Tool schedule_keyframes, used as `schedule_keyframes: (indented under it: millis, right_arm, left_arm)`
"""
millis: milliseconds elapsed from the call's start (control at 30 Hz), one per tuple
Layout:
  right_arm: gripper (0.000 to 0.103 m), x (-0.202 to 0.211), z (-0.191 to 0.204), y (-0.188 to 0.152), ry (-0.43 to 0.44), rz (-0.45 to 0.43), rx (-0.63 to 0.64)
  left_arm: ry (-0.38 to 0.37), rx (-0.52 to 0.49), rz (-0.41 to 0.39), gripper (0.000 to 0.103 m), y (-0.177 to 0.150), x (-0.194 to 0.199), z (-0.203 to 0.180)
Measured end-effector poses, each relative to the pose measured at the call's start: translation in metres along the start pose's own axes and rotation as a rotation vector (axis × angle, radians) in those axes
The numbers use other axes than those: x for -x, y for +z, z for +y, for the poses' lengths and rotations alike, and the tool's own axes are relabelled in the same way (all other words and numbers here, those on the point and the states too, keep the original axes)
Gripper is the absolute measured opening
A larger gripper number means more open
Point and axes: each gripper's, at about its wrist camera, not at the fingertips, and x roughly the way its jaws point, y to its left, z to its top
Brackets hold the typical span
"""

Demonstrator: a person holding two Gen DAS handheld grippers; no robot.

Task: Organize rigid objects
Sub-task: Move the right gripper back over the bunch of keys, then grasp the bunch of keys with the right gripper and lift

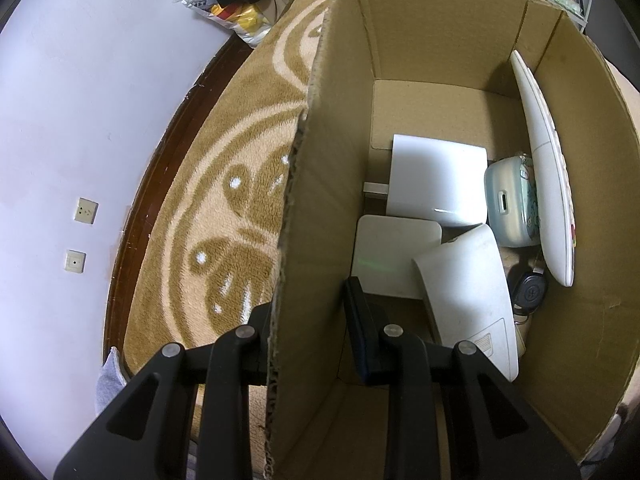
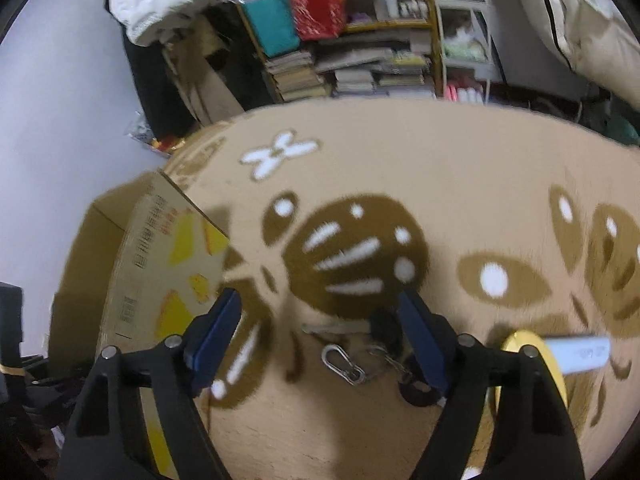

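Note:
My left gripper (image 1: 308,296) is shut on the left wall of an open cardboard box (image 1: 320,184), one finger outside and one inside. Inside the box lie a white flat box (image 1: 438,184), a white pad (image 1: 394,256), a white curved device (image 1: 468,292), a light-blue case (image 1: 512,204), a black fob (image 1: 530,290) and a long white remote (image 1: 548,168) leaning on the right wall. My right gripper (image 2: 318,294) stands open over the rug. Below it, between the fingers, lies a key bunch with a silver carabiner (image 2: 343,364) and a black fob (image 2: 386,330), not touched.
The brown-and-cream patterned rug (image 2: 440,184) covers the floor. A yellow disc (image 2: 516,340) and a white tube (image 2: 580,354) lie to the right of my right gripper. The cardboard box (image 2: 160,260) stands to its left. Shelves of books (image 2: 352,68) and bags line the far wall.

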Motion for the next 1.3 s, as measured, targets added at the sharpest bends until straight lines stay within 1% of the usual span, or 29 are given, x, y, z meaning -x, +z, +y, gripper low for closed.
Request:
schedule_keyframes:
  millis: [167, 267, 333, 400, 433, 467, 500, 567, 633, 700, 800, 867, 1033, 1200, 1300]
  right_arm:
    - [0.083, -0.014, -0.011, -0.008, -0.016, 0.054, -0.031]
    - [0.083, -0.023, -0.014, -0.012, -0.041, 0.054, -0.032]
    - [0.08, -0.031, -0.015, -0.015, -0.042, 0.084, -0.036]
    - [0.079, -0.036, -0.013, -0.018, -0.061, 0.092, -0.014]
    - [0.075, -0.038, -0.011, -0.019, -0.069, 0.098, 0.002]
    - [0.061, -0.042, -0.009, -0.02, -0.086, 0.117, 0.023]
    - [0.056, -0.045, -0.008, -0.022, -0.099, 0.125, 0.039]
    - [0.056, -0.045, -0.007, -0.024, -0.099, 0.117, 0.051]
    - [0.05, -0.044, -0.008, -0.023, -0.11, 0.12, 0.055]
    - [0.036, -0.041, -0.009, -0.024, -0.12, 0.117, 0.065]
    - [0.031, -0.036, -0.014, -0.025, -0.102, 0.106, 0.061]
    - [0.028, -0.033, -0.016, -0.024, -0.095, 0.095, 0.047]
    - [0.026, -0.023, -0.012, -0.019, -0.101, 0.052, 0.052]
    - [0.025, -0.014, -0.004, -0.014, -0.088, 0.017, 0.048]
    - [0.025, -0.008, 0.001, -0.013, -0.098, -0.006, 0.062]
  left_arm:
    - [0.006, -0.005, -0.001, 0.026, -0.001, 0.0, -0.001]
    - [0.012, -0.009, -0.002, 0.026, -0.001, 0.0, -0.001]
    - [0.017, -0.012, -0.003, 0.027, -0.001, 0.0, -0.002]
    - [0.021, -0.015, -0.004, 0.027, -0.001, 0.0, -0.003]
    - [0.02, -0.014, -0.004, 0.027, -0.001, 0.0, -0.004]
    - [0.019, -0.014, -0.004, 0.027, -0.001, 0.0, -0.004]
    - [0.016, -0.012, -0.003, 0.027, -0.001, 0.0, -0.004]
    - [0.014, -0.011, -0.002, 0.027, -0.001, 0.0, -0.003]
    - [0.014, -0.012, -0.002, 0.027, -0.001, 0.0, -0.003]
    - [0.014, -0.013, -0.001, 0.027, 0.0, 0.001, -0.003]
    - [0.02, -0.019, -0.002, 0.027, 0.0, 0.001, -0.003]
    - [0.026, -0.023, -0.004, 0.027, -0.001, 0.001, -0.004]
    - [0.019, -0.02, -0.002, 0.027, -0.001, 0.001, -0.005]
    - [0.021, -0.023, -0.002, 0.027, -0.001, 0.001, -0.004]
    - [0.017, -0.02, -0.001, 0.027, -0.001, 0.0, -0.004]
